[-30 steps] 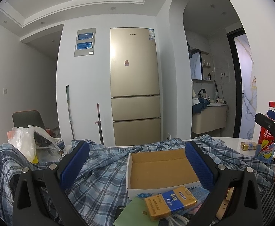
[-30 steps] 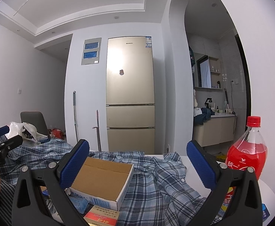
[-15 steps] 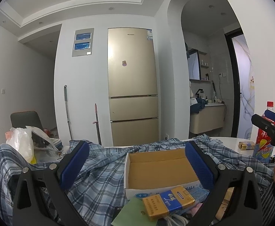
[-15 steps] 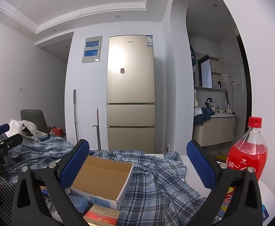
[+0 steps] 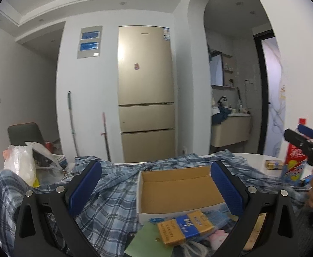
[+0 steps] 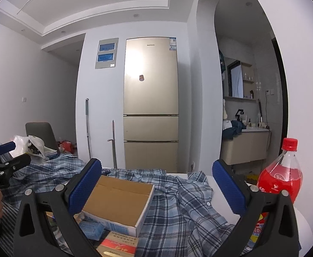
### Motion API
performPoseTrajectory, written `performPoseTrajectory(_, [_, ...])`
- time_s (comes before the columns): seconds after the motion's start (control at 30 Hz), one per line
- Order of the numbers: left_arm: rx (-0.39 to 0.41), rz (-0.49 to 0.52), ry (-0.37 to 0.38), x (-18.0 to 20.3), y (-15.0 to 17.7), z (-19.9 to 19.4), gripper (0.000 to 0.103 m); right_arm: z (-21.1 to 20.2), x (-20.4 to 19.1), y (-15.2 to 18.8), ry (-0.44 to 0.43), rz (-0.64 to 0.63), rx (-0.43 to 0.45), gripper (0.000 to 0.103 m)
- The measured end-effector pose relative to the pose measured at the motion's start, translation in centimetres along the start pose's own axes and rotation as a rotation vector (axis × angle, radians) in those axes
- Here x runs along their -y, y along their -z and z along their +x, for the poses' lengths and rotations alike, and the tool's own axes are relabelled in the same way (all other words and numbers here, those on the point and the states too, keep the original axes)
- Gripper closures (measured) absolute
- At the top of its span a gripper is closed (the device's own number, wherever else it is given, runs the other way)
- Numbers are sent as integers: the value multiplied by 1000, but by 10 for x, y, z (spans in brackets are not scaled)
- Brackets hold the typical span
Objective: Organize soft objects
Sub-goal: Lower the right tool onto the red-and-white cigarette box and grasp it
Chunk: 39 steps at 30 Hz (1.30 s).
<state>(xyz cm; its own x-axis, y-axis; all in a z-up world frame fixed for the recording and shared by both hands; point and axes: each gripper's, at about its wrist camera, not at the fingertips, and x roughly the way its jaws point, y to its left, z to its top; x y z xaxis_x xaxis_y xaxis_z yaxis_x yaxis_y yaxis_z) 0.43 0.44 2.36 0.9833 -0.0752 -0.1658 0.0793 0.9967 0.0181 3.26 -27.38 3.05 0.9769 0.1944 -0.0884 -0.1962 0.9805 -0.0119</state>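
Note:
A blue plaid shirt (image 5: 105, 199) lies crumpled across the white table, around and under an open cardboard box (image 5: 177, 190). It also shows in the right wrist view (image 6: 182, 212), with the box (image 6: 117, 201) to its left. My left gripper (image 5: 156, 184) is open and empty, held above the shirt and box. My right gripper (image 6: 156, 184) is open and empty above the shirt. Each gripper shows at the edge of the other's view.
A red soda bottle (image 6: 282, 177) stands at the table's right. A blue-and-gold carton (image 5: 186, 229), a green card and a red carton (image 6: 117, 244) lie by the box. A plastic bag (image 5: 21, 165) and a chair sit left. A fridge (image 5: 145, 92) stands behind.
Both grippers stay open. The left wrist view has shifted slightly, with the box and cartons sitting a little lower and left. The right view has barely changed.

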Motion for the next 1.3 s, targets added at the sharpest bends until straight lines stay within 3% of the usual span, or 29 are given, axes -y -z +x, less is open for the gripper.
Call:
performPoseTrajectory(0.17, [13, 59, 16, 17, -18, -23, 0, -5, -2, -19, -33, 36, -85, 0])
performPoseTrajectory(0.37, [-15, 12, 44, 22, -19, -34, 0, -17, -6, -26, -1, 81, -139, 0])
performPoseTrajectory(0.53, [13, -8, -5, 19, -9, -36, 0, -10, -14, -26, -16, 81, -200, 0])
performPoseTrajectory(0.7, [-49, 8, -17, 16, 5, -19, 0, 14, -30, 0, -76, 83, -341, 0])
performPoseTrajectory(0.8, [-95, 14, -23, 15, 19, -7, 0, 32, -37, 22, -65, 71, -453, 0])
performPoseTrajectory(0.93, [-194, -9, 25, 10, 33, 13, 0, 52, -33, 46, -66, 98, -564, 3])
performPoseTrajectory(1.3, [-225, -61, 26, -2, 38, 20, 0, 85, -31, 81, -46, 135, -767, 12])
